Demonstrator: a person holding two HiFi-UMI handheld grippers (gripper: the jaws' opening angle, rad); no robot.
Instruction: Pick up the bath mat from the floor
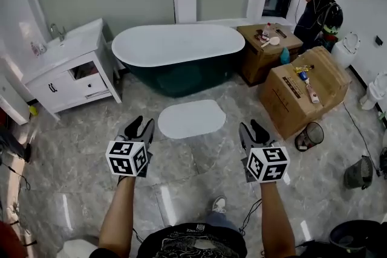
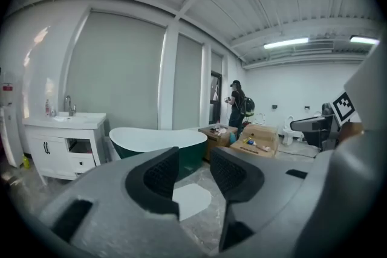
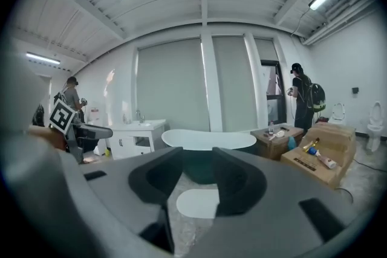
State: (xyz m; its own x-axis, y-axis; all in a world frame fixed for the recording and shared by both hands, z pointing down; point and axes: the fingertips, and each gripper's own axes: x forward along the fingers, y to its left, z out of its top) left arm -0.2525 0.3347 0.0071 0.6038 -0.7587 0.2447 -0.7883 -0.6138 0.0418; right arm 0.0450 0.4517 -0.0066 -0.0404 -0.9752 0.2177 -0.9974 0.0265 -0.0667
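Your left gripper [image 1: 140, 125] has its two jaws a little way apart. The gap between them is small and nothing sits in it. The black pads [image 2: 162, 173] touch nothing. Through the gap, in the left gripper view, you can only see things farther off.

Your right gripper [image 1: 254, 129] is the same. Its jaws are a little way apart, with a small gap and nothing in it. Its pads touch nothing either.

You hold both grippers side by side above the floor [image 1: 78, 184], and both point ahead.

The bath mat [image 1: 191, 118] is white with round ends. It lies flat on the grey floor, just in front of the dark green bathtub [image 1: 178, 45]. It is ahead of your grippers and sits in the space between them. Neither gripper touches it.

A white sink cabinet [image 1: 72, 69] stands to the left of the tub. Brown boxes [image 1: 305, 90] stand to the right, well away from the mat. A person [image 1: 317, 0] stands in the far corner behind the boxes.
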